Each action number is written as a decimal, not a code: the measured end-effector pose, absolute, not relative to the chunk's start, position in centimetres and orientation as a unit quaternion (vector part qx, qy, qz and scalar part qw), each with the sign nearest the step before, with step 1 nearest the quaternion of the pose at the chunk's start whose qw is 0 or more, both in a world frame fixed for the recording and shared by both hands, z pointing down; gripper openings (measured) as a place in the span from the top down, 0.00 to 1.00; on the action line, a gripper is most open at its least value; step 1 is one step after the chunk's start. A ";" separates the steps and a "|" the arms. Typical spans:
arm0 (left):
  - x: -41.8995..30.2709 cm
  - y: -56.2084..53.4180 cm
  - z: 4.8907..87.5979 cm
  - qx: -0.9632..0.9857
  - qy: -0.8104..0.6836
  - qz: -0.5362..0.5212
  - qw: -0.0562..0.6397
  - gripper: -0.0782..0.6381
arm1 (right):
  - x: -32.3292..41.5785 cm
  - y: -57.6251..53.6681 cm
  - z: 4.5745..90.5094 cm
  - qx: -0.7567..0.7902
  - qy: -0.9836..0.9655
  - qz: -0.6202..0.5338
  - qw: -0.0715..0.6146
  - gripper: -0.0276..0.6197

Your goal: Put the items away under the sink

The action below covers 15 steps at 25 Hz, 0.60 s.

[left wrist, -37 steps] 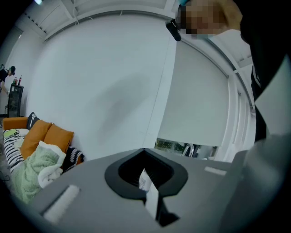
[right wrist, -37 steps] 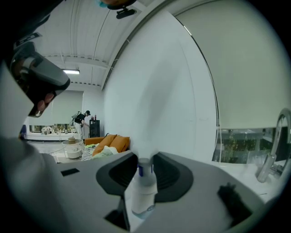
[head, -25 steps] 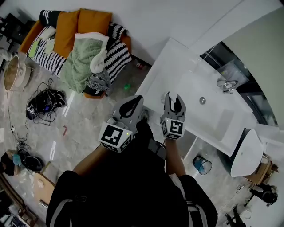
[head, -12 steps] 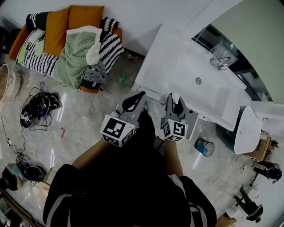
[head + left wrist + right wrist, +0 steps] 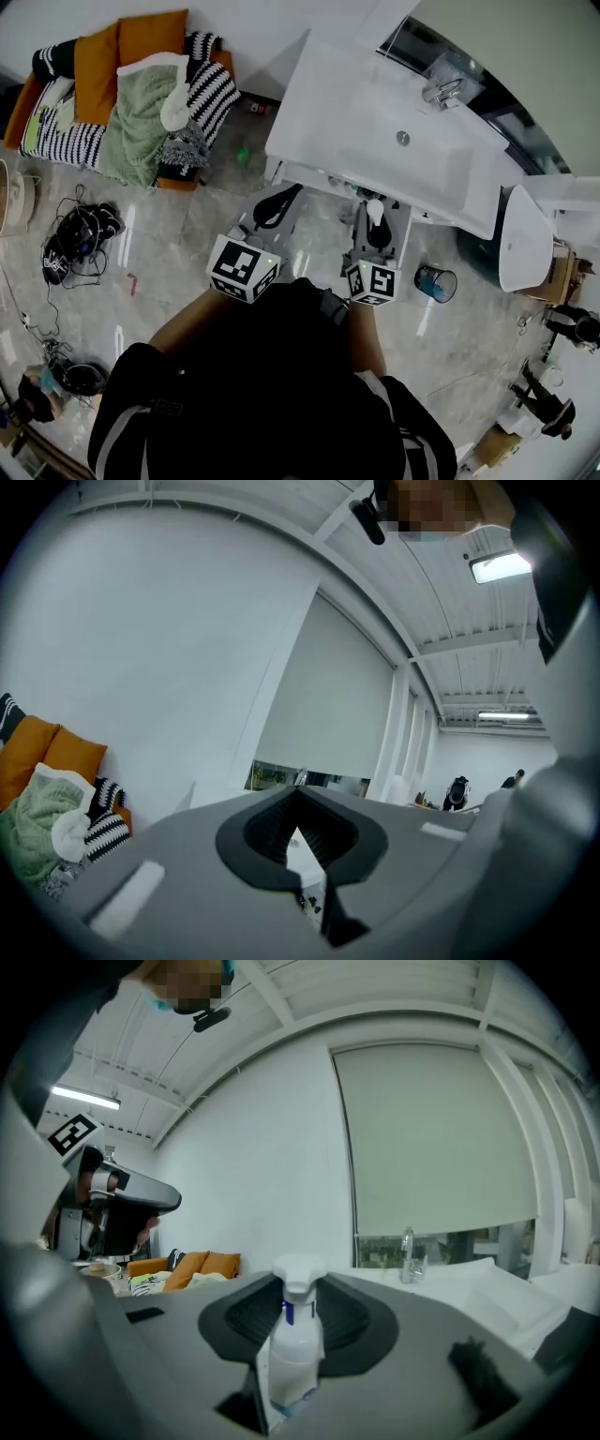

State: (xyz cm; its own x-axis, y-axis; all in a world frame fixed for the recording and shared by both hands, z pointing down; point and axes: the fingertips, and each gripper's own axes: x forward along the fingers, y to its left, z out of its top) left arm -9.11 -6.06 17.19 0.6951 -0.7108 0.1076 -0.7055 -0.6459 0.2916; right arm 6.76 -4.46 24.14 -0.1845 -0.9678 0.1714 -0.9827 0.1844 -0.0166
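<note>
Floor by counter edge; right gripper tight on spray bottle; left gripper closed

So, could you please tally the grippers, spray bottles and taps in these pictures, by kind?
Grippers: 2, the left gripper and the right gripper
Spray bottles: 1, the spray bottle gripped in the right gripper
Taps: 1, the tap
Total: 4

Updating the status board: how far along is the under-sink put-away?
Done: nothing visibly stowed; the space under the sink barely shows. In hand: the right gripper is shut on a white spray bottle, held up in front of the sink. The left gripper looks shut and empty. Left: get the bottle under the sink and release it.
</note>
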 end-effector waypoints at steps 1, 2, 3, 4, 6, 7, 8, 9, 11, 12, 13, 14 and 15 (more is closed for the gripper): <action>-8.5 -5.5 17.1 0.909 -0.387 -0.007 0.155 0.88 | 7.5 -3.7 24.2 0.639 -0.764 0.062 0.059 0.77; -7.8 -4.9 17.1 0.910 -0.385 -0.006 0.153 0.88 | 8.2 -2.9 24.3 0.642 -0.762 0.063 0.058 0.77; -7.3 -4.2 17.2 0.910 -0.384 -0.005 0.153 0.88 | 8.9 -2.1 24.5 0.644 -0.760 0.065 0.058 0.77; -6.7 -3.6 17.4 0.910 -0.384 -0.003 0.155 0.88 | 9.5 -1.4 24.7 0.646 -0.758 0.066 0.059 0.77; -5.4 -2.4 17.6 0.909 -0.385 0.001 0.159 0.88 | 10.8 0.1 25.0 0.647 -0.757 0.068 0.061 0.77; -4.6 -1.7 17.7 0.909 -0.385 0.003 0.160 0.88 | 11.4 0.8 25.1 0.647 -0.757 0.068 0.063 0.77; -3.9 -1.1 17.8 0.909 -0.384 0.005 0.161 0.88 | 12.1 1.5 25.2 0.647 -0.757 0.069 0.064 0.77; -3.2 -0.4 17.9 0.910 -0.383 0.007 0.160 0.88 | 12.7 2.1 25.4 0.646 -0.757 0.070 0.066 0.77; -1.9 1.2 18.2 0.910 -0.382 0.010 0.158 0.88 | 13.8 3.7 25.9 0.645 -0.758 0.072 0.069 0.77; -1.3 2.0 18.3 0.910 -0.383 0.010 0.158 0.88 | 14.3 4.6 26.1 0.643 -0.759 0.073 0.071 0.77; -0.8 2.8 18.4 0.909 -0.385 0.010 0.158 0.88 | 14.7 5.5 26.3 0.641 -0.760 0.073 0.072 0.77; -0.2 3.6 18.6 0.908 -0.388 0.010 0.159 0.88 | 15.2 6.3 26.5 0.639 -0.762 0.073 0.074 0.77; 0.2 4.3 18.6 0.907 -0.390 0.009 0.160 0.88 | 15.7 7.1 26.6 0.637 -0.763 0.072 0.075 0.77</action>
